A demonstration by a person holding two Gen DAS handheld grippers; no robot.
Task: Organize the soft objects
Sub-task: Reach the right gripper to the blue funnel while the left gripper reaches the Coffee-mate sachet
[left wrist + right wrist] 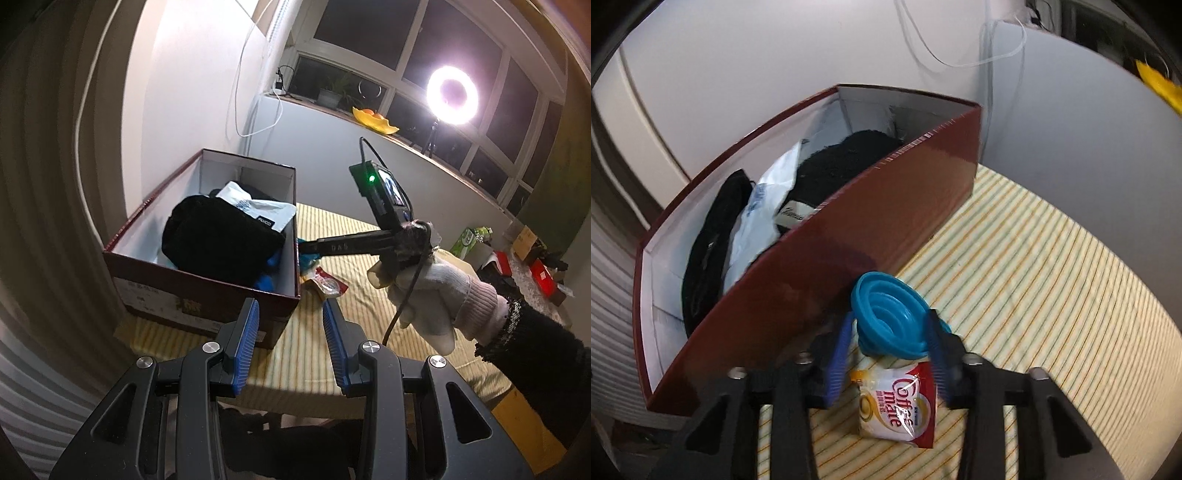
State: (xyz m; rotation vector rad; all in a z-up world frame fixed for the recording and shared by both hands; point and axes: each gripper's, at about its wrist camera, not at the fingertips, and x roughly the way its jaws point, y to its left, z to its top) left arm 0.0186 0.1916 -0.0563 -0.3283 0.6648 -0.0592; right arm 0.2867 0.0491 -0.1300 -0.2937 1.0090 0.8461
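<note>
A dark red box (207,302) (871,221) stands on the striped table and holds a black fuzzy cloth (218,240) (846,162), a white plastic bag (258,208) (764,210) and something blue (266,282). My left gripper (290,314) is open and empty above the box's near right corner. My right gripper (890,325) is open, its fingers on either side of a blue collapsible funnel (890,314) lying against the box's outer wall. A Coffee-mate packet (897,402) (327,284) lies under the funnel. The right gripper also shows in the left wrist view (306,249), low beside the box.
The table has a yellow striped cloth (1034,295) and stands in a wall corner. A ring light (452,96) and a yellow dish (375,120) sit on the windowsill. Boxes and clutter (517,251) lie at the far right.
</note>
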